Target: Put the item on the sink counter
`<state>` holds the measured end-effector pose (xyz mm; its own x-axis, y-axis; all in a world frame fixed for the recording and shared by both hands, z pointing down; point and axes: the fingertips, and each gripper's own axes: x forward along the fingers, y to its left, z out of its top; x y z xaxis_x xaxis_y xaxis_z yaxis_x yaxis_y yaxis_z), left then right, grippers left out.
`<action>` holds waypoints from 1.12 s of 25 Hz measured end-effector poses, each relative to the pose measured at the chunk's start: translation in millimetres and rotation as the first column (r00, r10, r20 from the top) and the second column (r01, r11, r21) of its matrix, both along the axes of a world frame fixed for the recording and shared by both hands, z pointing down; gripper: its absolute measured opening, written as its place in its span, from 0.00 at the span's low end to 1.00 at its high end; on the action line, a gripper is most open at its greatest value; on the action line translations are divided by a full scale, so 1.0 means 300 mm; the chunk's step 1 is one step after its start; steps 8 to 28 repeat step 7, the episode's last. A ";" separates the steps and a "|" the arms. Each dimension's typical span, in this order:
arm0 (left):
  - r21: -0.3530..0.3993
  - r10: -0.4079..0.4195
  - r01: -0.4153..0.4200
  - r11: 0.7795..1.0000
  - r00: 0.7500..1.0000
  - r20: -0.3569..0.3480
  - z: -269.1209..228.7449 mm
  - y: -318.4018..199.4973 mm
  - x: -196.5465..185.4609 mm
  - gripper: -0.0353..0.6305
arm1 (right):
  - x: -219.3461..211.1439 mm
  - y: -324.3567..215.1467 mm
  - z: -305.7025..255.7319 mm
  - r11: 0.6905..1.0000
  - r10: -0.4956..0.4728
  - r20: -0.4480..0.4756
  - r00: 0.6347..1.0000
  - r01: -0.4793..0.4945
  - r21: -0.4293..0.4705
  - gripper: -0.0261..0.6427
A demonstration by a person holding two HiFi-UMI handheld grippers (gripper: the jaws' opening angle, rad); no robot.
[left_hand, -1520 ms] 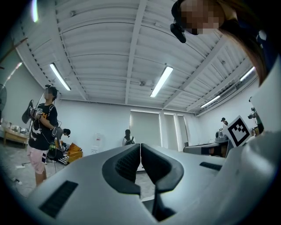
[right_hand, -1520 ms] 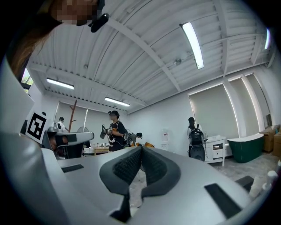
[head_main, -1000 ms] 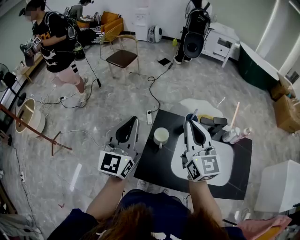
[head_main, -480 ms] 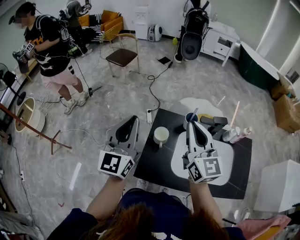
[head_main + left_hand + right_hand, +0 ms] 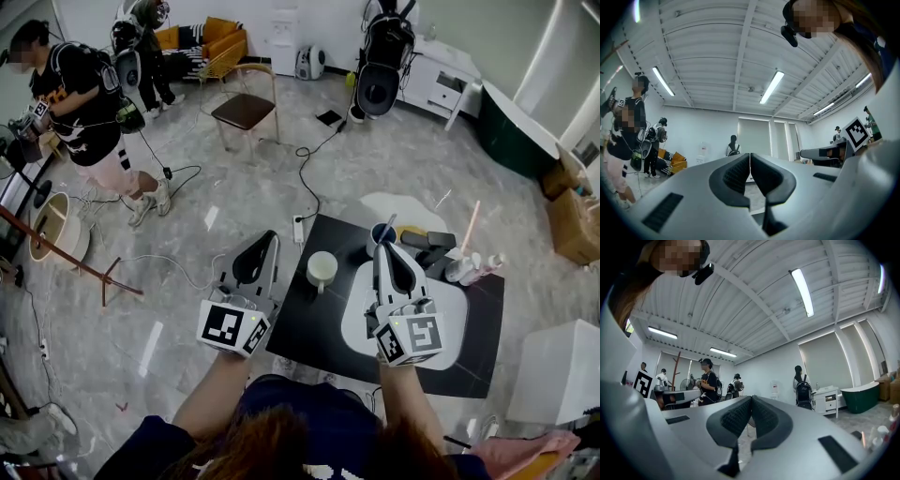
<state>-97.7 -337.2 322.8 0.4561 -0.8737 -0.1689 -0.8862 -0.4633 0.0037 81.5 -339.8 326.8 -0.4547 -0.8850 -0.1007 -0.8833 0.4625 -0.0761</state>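
Left tongs [image 5: 266, 240]: shut, the dark pads meeting along one line in the left gripper view, nothing between them; held over the marble floor [image 5: 234, 202], just left of the counter's edge.
Right tongs [image 5: 381, 247]: shut too, pads pressed together and empty in the right gripper view; held above the white basin [image 5: 454, 317].
Counter [image 5: 309, 330]: a black slab low on the floor, the basin set into its right half.
White cup [image 5: 322, 270]: upright on the bare black part of the counter, left of the basin, between the two tongs and touched by neither.
Blue cup [image 5: 380, 234]: at the counter's far edge with a thin stick leaning out of it, just beyond the tip of the right tongs.
Bottles [image 5: 466, 269]: small and pale, grouped at the far right of the basin.
Person in black shirt [image 5: 80, 89]: stands at the far left of the room, well apart.
Chair [image 5: 244, 111]: near the back wall.
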 end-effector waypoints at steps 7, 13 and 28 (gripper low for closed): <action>-0.004 -0.005 0.005 1.000 1.000 0.001 0.006 -0.005 -0.011 0.09 | 0.002 -0.008 0.013 1.000 0.016 0.009 1.000 -0.016 -0.004 0.06; -0.004 -0.005 0.005 1.000 1.000 0.001 0.006 -0.005 -0.011 0.09 | 0.002 -0.008 0.013 1.000 0.016 0.009 1.000 -0.016 -0.004 0.06; -0.004 -0.005 0.005 1.000 1.000 0.001 0.006 -0.005 -0.011 0.09 | 0.002 -0.008 0.013 1.000 0.016 0.009 1.000 -0.016 -0.004 0.06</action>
